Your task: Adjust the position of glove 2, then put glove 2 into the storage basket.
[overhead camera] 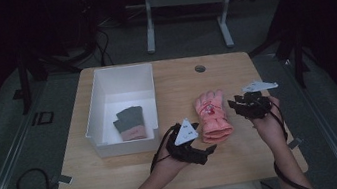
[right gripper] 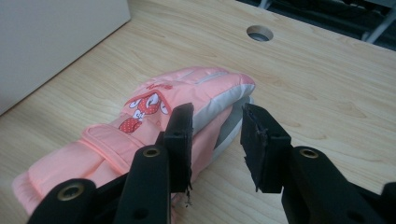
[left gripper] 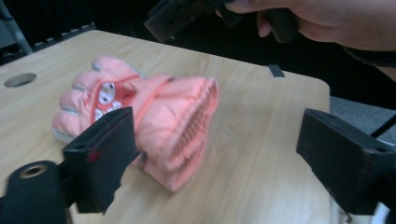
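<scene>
The pink glove (overhead camera: 213,116) lies near the table's (overhead camera: 133,173) front edge, right of the white bin (overhead camera: 100,92); the left gripper (left gripper: 215,154) gapes wide and empty, the right gripper (right gripper: 217,140) half open, holding nothing; a grip on one layer only could let the glove slip.

Pink glove (overhead camera: 212,116) lies flat on the wooden table (overhead camera: 133,173), right of centre, between my two hands. Padded, salmon-pink, back side up, with a small red-and-white cartoon patch on the back and grey trim along the finger edges. Fingers point away from me, ribbed knit cuff faces my side. A strap crosses the wrist. Looks like two gloves stacked: a second grey-edged layer shows under the top one. Nothing grips it.
</scene>
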`<state>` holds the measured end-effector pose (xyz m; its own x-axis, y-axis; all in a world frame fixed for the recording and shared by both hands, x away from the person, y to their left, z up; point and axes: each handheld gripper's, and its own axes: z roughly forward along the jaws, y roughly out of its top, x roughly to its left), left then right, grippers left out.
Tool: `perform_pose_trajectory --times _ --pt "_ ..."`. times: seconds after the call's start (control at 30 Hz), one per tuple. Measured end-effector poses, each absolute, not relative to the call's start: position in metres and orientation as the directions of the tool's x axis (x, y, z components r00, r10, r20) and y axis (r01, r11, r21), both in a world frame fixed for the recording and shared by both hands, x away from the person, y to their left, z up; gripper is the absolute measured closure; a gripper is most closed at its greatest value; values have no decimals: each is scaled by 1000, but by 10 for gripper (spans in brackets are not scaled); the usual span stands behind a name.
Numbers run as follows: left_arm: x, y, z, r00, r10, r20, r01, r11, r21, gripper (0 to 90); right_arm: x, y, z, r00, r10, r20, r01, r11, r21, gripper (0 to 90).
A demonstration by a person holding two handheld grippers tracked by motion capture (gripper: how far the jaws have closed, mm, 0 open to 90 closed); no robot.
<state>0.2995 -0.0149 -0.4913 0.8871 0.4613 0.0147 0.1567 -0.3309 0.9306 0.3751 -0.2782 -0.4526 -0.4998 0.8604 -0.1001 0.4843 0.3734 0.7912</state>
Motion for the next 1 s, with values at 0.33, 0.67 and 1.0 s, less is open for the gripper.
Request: perform_pose_trajectory --times 0.33,0.67,1.0 --pt "328 -32 -469 859 511 17 174 -323 930 248 375 -282 -443 -508 853 -119 457 385 802 640" --pt "370 -43 -465 814 581 20 253 -385 887 342 384 -272 -451 -528 842 -113 455 393 799 713" --pt "406 -49 -480 718 695 -36 399 -369 839 187 404 -250 -475 -527 842 -114 489 410 770 592"
